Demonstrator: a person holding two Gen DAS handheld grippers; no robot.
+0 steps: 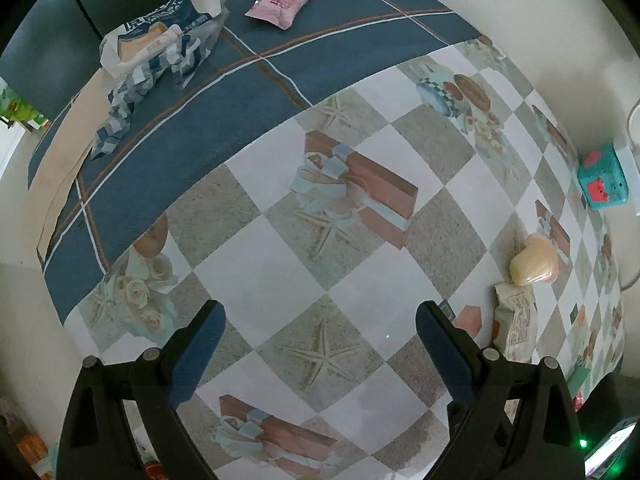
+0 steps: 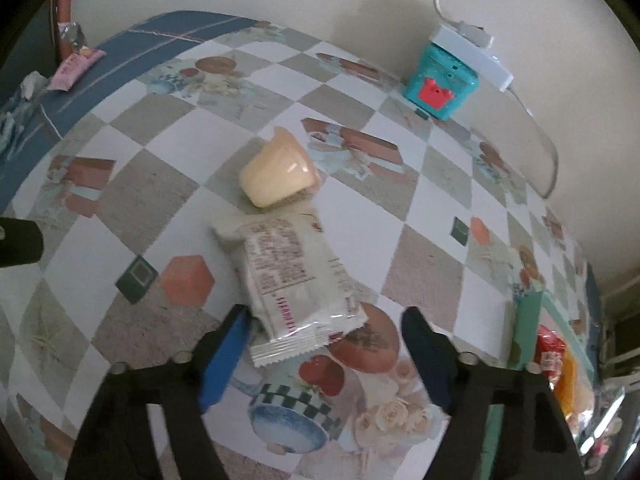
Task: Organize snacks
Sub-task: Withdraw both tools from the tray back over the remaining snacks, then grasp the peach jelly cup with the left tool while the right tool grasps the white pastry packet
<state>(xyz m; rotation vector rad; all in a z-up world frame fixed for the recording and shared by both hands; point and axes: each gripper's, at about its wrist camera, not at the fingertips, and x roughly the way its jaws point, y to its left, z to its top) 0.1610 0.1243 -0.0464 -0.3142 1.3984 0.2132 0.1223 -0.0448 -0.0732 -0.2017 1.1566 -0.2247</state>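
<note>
My right gripper (image 2: 326, 320) points down at a white snack packet (image 2: 296, 276) lying flat on the checked tablecloth. The packet's near end sits between the jaws. The left finger (image 2: 230, 344) is at the packet's edge, the right finger (image 2: 424, 348) stands clear of it, so the gripper is open. A pale yellow jelly cup (image 2: 278, 176) lies on its side just beyond the packet. My left gripper (image 1: 320, 320) hangs open over bare cloth, with the jelly cup (image 1: 534, 260) and white packet (image 1: 516, 328) off to its right. A pink snack packet (image 1: 280, 2) lies far away on the blue cloth.
A crumpled blue-and-white bag (image 1: 160, 48) lies on the blue cloth at the far left. A teal box (image 2: 440, 80) and a white power strip (image 2: 472, 54) with a cable stand by the wall. Red and orange packets (image 2: 556, 360) sit past the table's right edge.
</note>
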